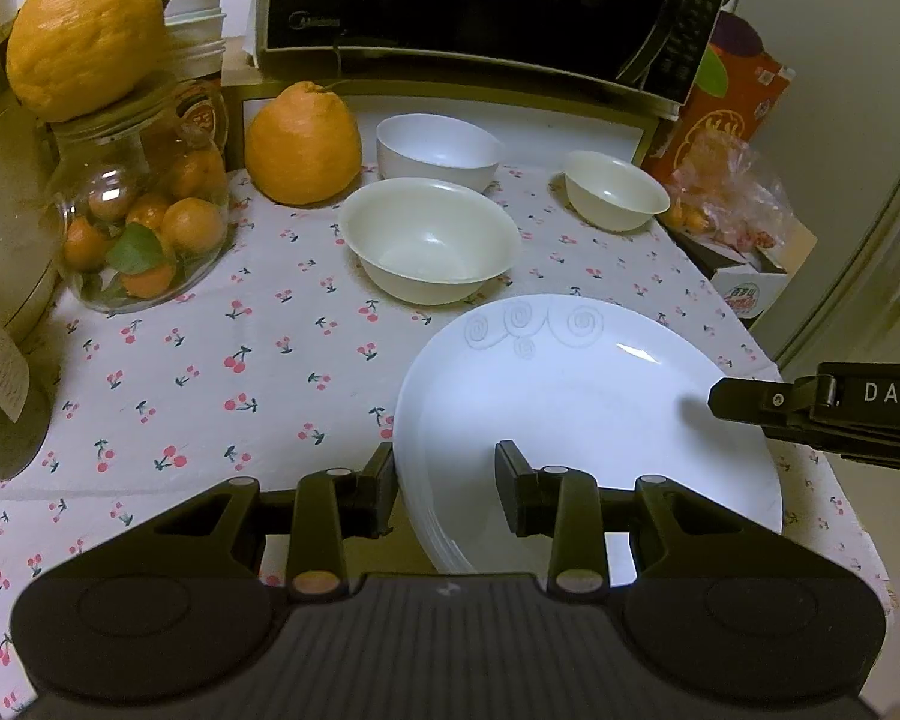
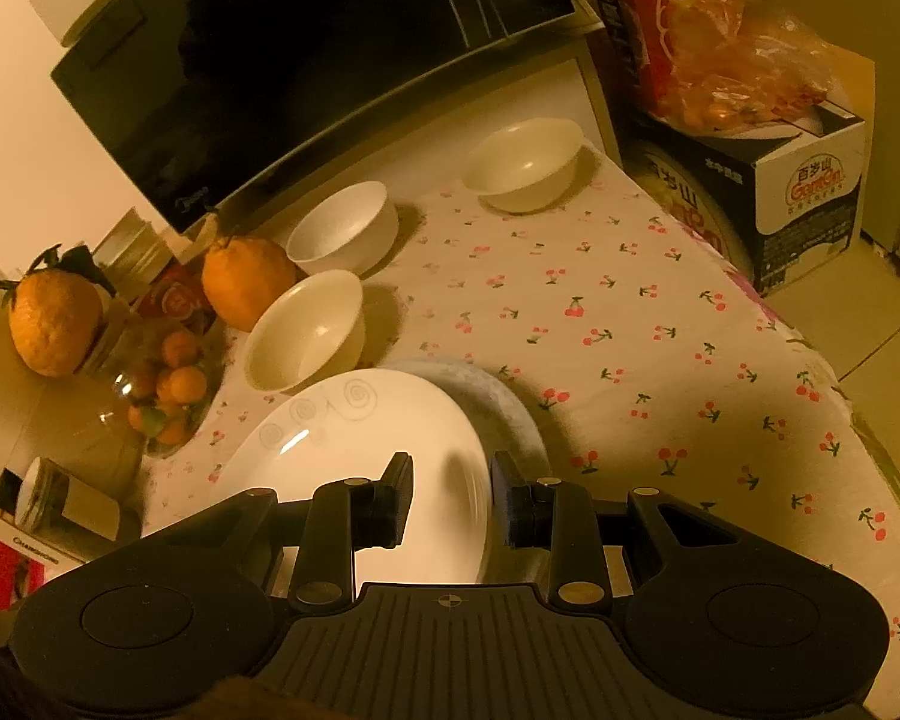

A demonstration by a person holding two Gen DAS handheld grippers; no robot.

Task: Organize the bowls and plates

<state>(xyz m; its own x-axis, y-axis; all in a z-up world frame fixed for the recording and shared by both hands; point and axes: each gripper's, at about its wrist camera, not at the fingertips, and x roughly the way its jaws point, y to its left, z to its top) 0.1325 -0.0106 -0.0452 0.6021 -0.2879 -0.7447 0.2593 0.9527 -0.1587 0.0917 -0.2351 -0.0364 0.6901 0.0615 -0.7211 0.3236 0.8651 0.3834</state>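
A stack of white plates (image 1: 576, 414) with a swirl pattern lies at the near right of the cherry-print tablecloth (image 1: 210, 360). My left gripper (image 1: 445, 489) is open, its fingers straddling the stack's near-left rim. My right gripper (image 2: 450, 495) is open around the right rim of the top plate (image 2: 360, 450), which is tilted above a lower plate (image 2: 504, 414); it also shows in the left wrist view (image 1: 750, 402). Three bowls stand behind: a large cream bowl (image 1: 431, 237), a white bowl (image 1: 438, 150) and a small cream bowl (image 1: 615, 189).
A microwave (image 1: 480, 0) stands at the back. A large orange fruit (image 1: 303, 144), a glass jar of small oranges (image 1: 144, 204) with another fruit on top (image 1: 87, 30) are at the left. Boxes and a bag of fruit (image 1: 726, 192) are at the right, beyond the table edge.
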